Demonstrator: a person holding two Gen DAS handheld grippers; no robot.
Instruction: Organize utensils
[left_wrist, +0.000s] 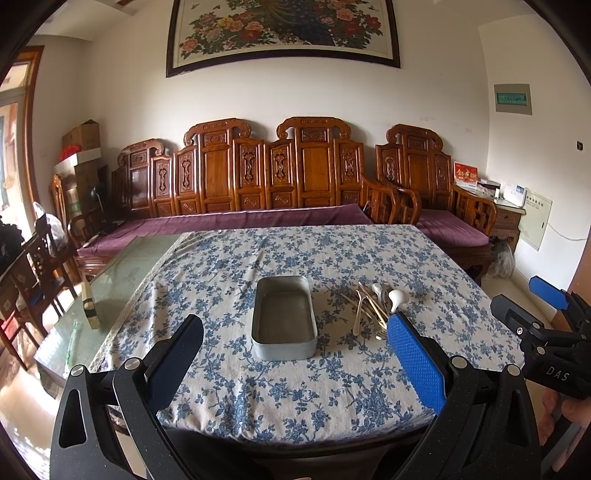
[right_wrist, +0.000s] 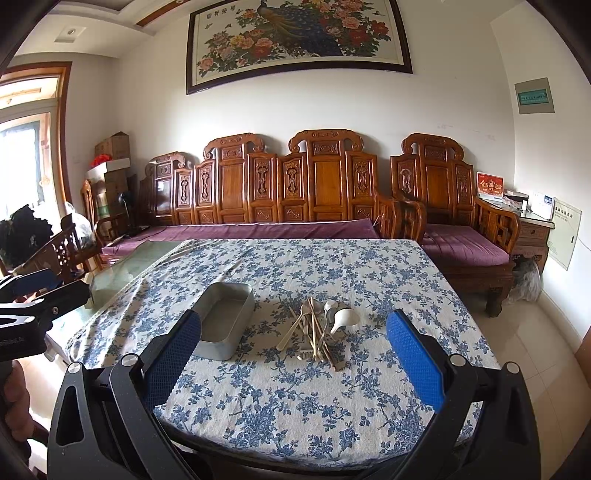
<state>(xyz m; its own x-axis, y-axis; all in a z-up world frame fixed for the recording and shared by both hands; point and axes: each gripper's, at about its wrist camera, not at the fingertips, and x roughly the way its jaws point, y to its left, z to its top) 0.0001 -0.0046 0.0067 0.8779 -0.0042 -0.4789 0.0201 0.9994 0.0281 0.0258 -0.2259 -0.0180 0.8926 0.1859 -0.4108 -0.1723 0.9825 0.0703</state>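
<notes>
Item: utensil pile (right_wrist: 320, 329). A heap of spoons, chopsticks and small metal pieces on the blue-flowered tablecloth (right_wrist: 295, 406), just right of the metal tray (right_wrist: 221, 325) and apart from it by a strip of bare cloth. I count at least one white ceramic spoon (right_wrist: 343, 318) at the far right of the heap, bowl away from me. Most handles run near-to-far, fanning a little; their ends point toward my side of the table.

Item: tray. Rectangular, nothing in it, long axis also near-to-far. In the left wrist view it sits dead ahead (left_wrist: 284, 321), with the pile to its right (left_wrist: 373, 308).

Item: right gripper (right_wrist: 295, 360). Jaws spread wide, holding nothing. The pile lies straight ahead between the two blue pads, well beyond the tips. I judge this hand the nearer one and the natural choice for the first pick.

Item: left gripper (left_wrist: 295, 360). Jaws likewise released, nothing between them, lined up on the tray.

Room to move: open cloth on the near side of both items, the near table edge below the grippers. The two grippers sit side by side, so I would keep the right one's carry to the tray short and low.
</notes>
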